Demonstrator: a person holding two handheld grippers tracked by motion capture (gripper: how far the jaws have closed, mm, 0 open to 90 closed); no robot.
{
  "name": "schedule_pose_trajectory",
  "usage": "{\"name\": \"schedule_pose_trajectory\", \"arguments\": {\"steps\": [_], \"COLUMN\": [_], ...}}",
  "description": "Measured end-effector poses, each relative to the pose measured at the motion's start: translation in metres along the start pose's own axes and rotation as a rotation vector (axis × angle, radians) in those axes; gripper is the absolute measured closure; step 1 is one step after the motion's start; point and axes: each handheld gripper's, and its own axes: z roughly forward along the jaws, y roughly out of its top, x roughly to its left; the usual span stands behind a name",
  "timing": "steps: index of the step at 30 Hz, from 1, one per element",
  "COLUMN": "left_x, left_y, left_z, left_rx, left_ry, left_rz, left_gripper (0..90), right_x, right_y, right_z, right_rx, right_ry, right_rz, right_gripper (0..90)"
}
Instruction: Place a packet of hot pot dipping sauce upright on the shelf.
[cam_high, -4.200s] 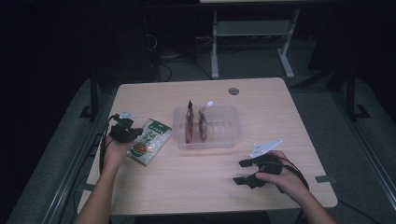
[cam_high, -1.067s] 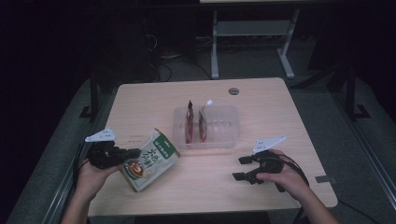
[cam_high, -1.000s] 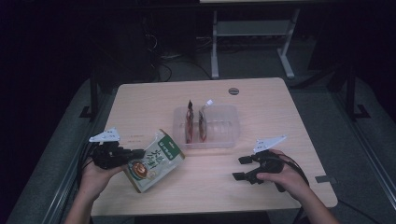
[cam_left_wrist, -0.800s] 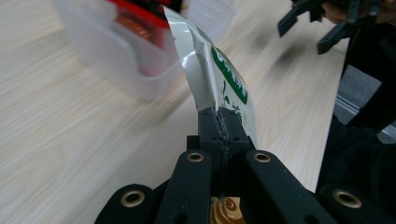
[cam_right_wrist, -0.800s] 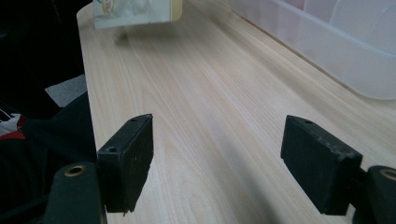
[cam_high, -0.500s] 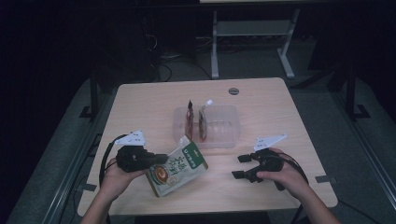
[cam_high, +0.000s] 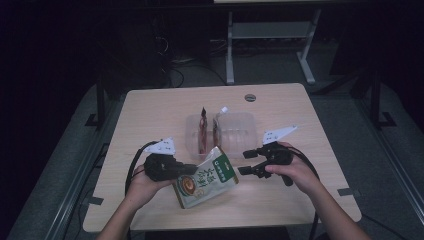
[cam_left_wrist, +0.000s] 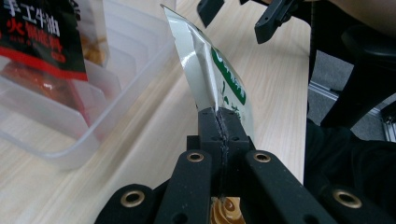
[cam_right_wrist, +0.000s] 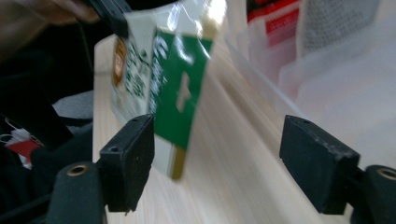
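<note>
- Green-and-white snack pouch (cam_high: 205, 177) hangs clear of the table (cam_high: 150, 105) near its front edge, carried there from the left side, where it lay flat beside the clear plastic bin (cam_high: 235, 131) a few seconds ago.
- Left gripper (cam_high: 192, 168) has its jaws pressed together on one edge of the pouch; the left gripper view shows the foil (cam_left_wrist: 212, 79) rising out of the closed black pads, tilted and creased.
- Over the last second the left hand (cam_high: 142, 182) has swung the pouch rightward and toward the person, so its green top edge now points at the right gripper (cam_high: 245, 161).
- Right gripper, with its jaws spread wide and nothing between the pads, has come in from the right and lifted a little; in the right gripper view the pouch's green corner (cam_right_wrist: 180, 93) sits just ahead of the left pad (cam_right_wrist: 130, 158), not yet touched.
- Bin stands just behind the pouch, with two red-labelled packets (cam_high: 202, 131) upright in its slots.
- Judged from this, the hand-over or two-handed grip is about to begin: the right jaws likely need to close on the free green edge before the pouch can be turned upright and slotted into the bin.
</note>
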Motion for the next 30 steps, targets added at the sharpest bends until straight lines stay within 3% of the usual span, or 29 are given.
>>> {"name": "schedule_pose_trajectory", "arguments": {"steps": [13, 23, 27, 30], "left_x": [-0.001, -0.005, -0.005, -0.005], "left_y": [0.001, 0.0, 0.0, 0.0], "left_z": [0.003, 0.005, 0.007, 0.008], "left_rx": [-0.02, -0.03, -0.036, -0.037], "left_ry": [-0.001, -0.023, -0.026, -0.026], "left_rz": [0.026, 0.041, 0.046, 0.042], "left_gripper": [90.0, 90.0, 90.0, 90.0], "right_x": [0.001, 0.006, 0.008, 0.009], "right_y": [0.016, 0.01, 0.007, 0.007], "right_z": [0.036, 0.048, 0.054, 0.057], "right_rx": [0.029, 0.031, 0.059, 0.062], "right_ry": [0.105, 0.127, 0.148, 0.16], "right_rz": [-0.018, -0.018, -0.009, -0.01], "right_gripper": [28.5, 36.3, 38.1, 44.0]}}
